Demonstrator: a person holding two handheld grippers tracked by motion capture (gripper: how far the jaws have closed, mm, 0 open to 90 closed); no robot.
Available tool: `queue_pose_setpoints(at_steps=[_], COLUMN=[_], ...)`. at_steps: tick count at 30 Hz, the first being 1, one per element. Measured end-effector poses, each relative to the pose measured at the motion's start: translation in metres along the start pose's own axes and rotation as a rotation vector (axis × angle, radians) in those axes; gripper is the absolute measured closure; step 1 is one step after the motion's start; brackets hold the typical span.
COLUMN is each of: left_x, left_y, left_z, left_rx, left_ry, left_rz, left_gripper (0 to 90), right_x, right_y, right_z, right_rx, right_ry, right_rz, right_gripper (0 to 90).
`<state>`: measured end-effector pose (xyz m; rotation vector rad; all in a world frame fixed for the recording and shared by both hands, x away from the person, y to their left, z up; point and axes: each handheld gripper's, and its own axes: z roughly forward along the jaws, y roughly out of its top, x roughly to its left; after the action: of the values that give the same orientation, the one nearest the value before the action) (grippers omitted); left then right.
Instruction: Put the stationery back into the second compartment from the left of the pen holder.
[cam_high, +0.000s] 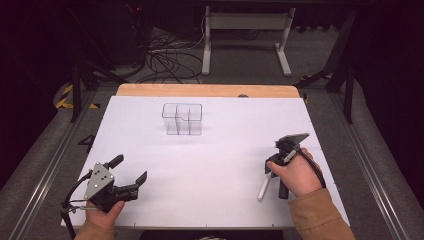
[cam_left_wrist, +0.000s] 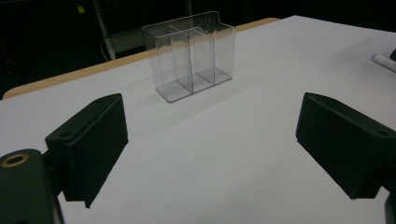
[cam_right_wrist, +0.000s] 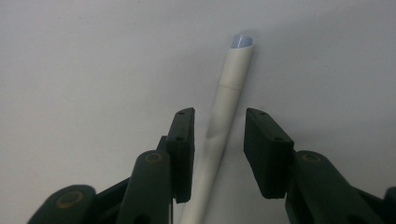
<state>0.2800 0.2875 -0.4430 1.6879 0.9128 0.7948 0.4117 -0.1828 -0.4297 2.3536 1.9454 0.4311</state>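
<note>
Right gripper (cam_right_wrist: 218, 140) low over the table, jaws straddling a white pen (cam_right_wrist: 223, 126), one on each side, with a sliver of gap at both pads. Narrow, not yet clamped as far as we can tell. The pen lies flat on the white table sheet (cam_high: 210, 165); in the right gripper view its pale blue tip points away from the jaws. In the high view the same pen (cam_high: 263, 188) pokes out below the person's right hand (cam_high: 295, 175), near the table's right side, and the right gripper (cam_high: 276, 165) points down at it.

Left gripper (cam_high: 131, 169) rests near the left front corner, jaws spread wide, holding nothing. Its own view shows both black pads far apart over bare sheet.

Progress, as we judge it: early. The pen is bracketed but not lifted. The clear compartment organizer (cam_high: 182, 119) stands upright mid-table toward the far edge, well apart from both grippers, and all its compartments look empty in the left gripper view (cam_left_wrist: 194, 53). We take it as the likely destination. Left to do: close on the pen, raise it, carry it across, drop it into a slot.

Surroundings: wooden table edge (cam_high: 207, 90) beyond the sheet, cables and a white stand frame (cam_high: 245, 30) on the floor behind. We see nothing on the sheet between pen and organizer. The organizer's narrow, transparent walls may make aiming harder.
</note>
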Motion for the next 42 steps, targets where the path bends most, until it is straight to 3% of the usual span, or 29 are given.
queue_pose_setpoints(at_steps=[18,42], left_x=[0.0,0.0], left_y=[0.0,0.0], left_z=[0.001,0.001], left_rx=[0.001,0.007], left_ry=[0.001,0.001], left_rz=[0.002,0.008], left_gripper=[9.8,9.9], right_x=[0.006,0.005], right_y=[0.004,0.004], right_z=[0.013,0.013], right_rx=[0.035,0.032], right_ry=[-0.055,-0.061], right_rz=[0.04,0.092], right_gripper=[74.1,79.1])
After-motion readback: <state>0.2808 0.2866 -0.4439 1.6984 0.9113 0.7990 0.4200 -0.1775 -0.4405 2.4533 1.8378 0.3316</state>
